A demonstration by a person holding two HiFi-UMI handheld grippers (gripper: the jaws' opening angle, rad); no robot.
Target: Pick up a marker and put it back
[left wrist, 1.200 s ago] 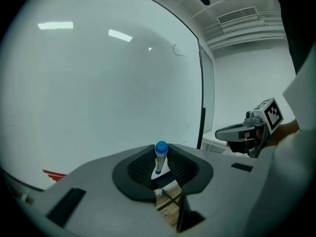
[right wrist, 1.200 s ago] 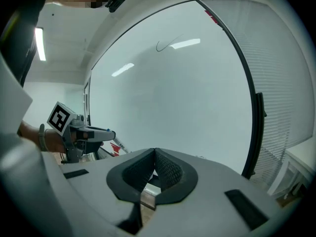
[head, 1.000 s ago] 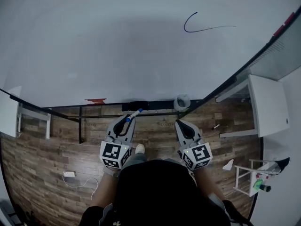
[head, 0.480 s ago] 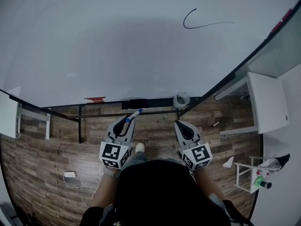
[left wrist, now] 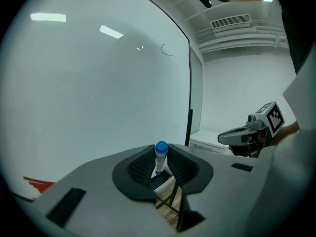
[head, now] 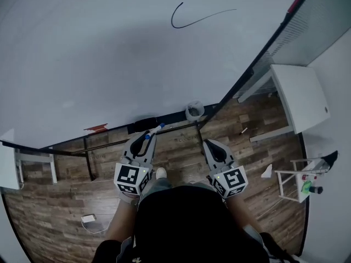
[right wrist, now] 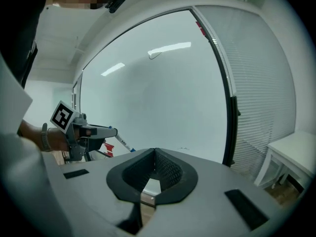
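A white marker with a blue cap (head: 154,131) sticks out forward from my left gripper (head: 147,138), which is shut on its barrel. In the left gripper view the marker (left wrist: 160,153) stands between the ribbed pads, cap towards the whiteboard (left wrist: 89,83). My right gripper (head: 207,144) is beside it to the right, shut with nothing in it. Its pads (right wrist: 168,169) meet at the tips in the right gripper view, where the left gripper (right wrist: 91,131) and its marker (right wrist: 122,144) show at the left. Both grippers point at the board's lower edge.
The whiteboard (head: 109,48) bears one dark curved stroke (head: 192,19). Its tray carries a black eraser (head: 145,124), a red scrap (head: 96,128) and a grey cup (head: 193,111). A white table (head: 299,95) and a small stand (head: 296,179) are at the right. A charger (head: 88,218) lies on the wood floor.
The board, tray and floor have slid left in the head view as the person and both grippers shifted right along the board. Both grips look the same.
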